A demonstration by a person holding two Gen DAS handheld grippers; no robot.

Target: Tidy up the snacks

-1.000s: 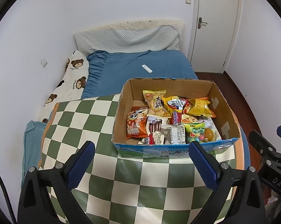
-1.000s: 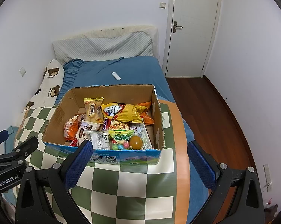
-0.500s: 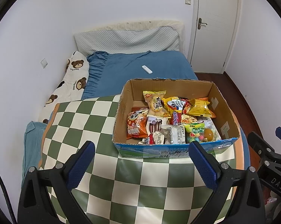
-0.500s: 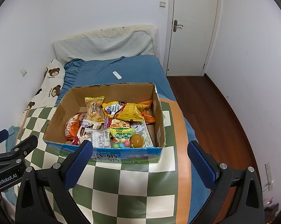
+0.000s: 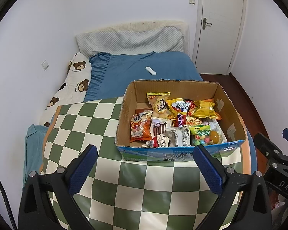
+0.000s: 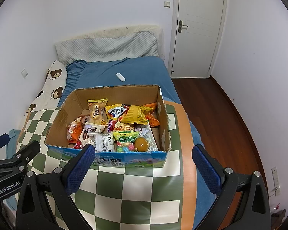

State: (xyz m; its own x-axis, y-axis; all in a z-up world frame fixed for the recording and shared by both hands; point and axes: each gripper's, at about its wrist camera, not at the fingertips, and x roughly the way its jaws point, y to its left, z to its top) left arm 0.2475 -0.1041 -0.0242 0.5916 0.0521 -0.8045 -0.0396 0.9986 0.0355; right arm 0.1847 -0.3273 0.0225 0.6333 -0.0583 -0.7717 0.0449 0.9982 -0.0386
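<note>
I can't see the snacks point(image 5: 164, 132) at the bottom of the cardboard box point(image 5: 124, 115); upper packets cover them, and its near wall hides their lower edges.

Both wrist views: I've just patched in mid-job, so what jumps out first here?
A cardboard box crammed with bright snacks sits on a green-and-cream checkered cloth, toward its right side. Behind it lies a blue bed with a small white remote, and a closed white door at the far right. Both grippers, left and right, sit short of the box with jaws open and empty.
</note>
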